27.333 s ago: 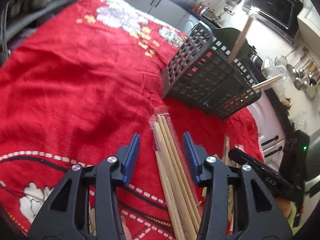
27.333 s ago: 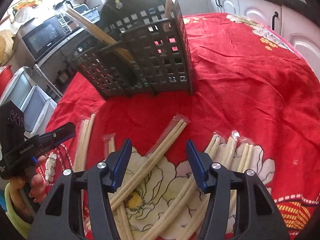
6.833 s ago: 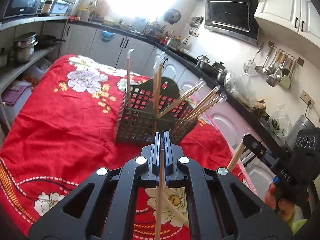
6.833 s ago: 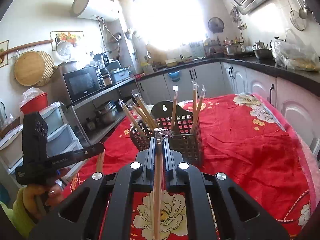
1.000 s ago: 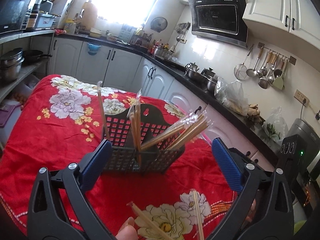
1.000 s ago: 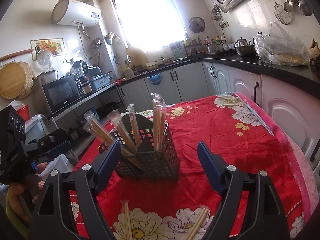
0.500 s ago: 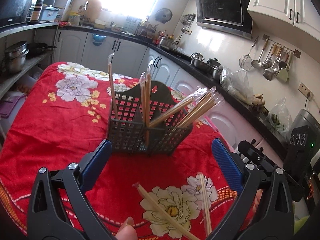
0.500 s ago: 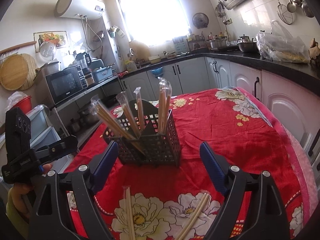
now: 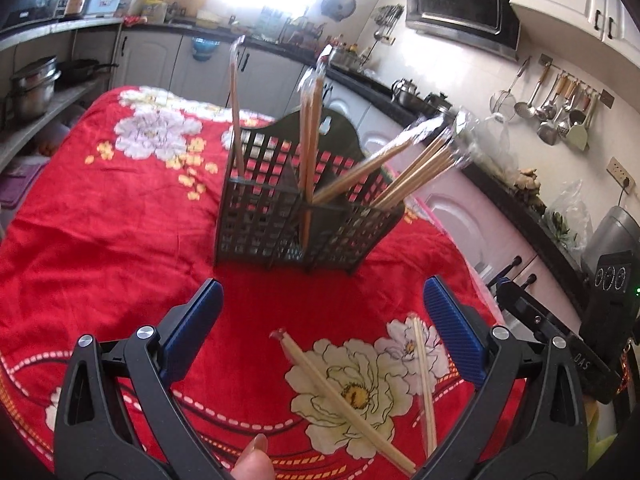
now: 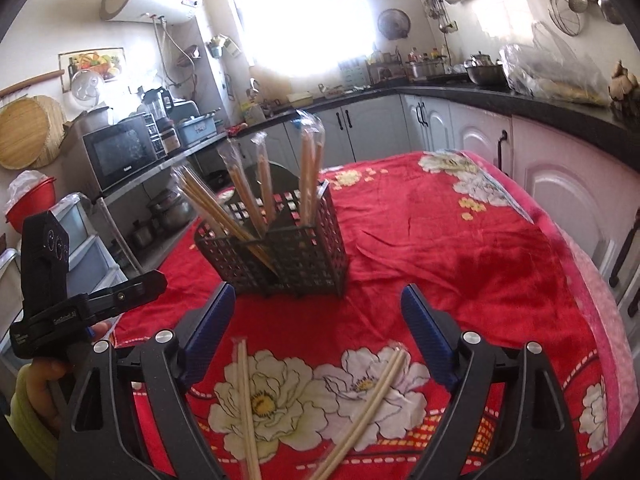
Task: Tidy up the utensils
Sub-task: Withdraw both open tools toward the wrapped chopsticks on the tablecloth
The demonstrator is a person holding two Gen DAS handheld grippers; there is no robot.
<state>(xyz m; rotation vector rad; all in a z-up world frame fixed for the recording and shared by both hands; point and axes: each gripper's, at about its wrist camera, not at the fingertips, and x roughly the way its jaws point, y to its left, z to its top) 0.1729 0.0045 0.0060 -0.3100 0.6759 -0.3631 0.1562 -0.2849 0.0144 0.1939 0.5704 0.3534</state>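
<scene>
Left gripper [image 9: 322, 320] and right gripper [image 10: 316, 318] both spread wide, grasping nothing. Wrapped chopstick pairs [image 10: 360, 408] lie between the fingers; the utensil caddy [image 10: 280, 252] stands beyond. Lettering "DAS" [image 9: 583, 363] legible on the right gripper.

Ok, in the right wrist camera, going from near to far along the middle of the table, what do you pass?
Right gripper with open jaws → two wrapped chopstick pairs lying on the red floral tablecloth → black mesh utensil basket holding upright wrapped chopsticks → grey kitchen cabinets.
</scene>
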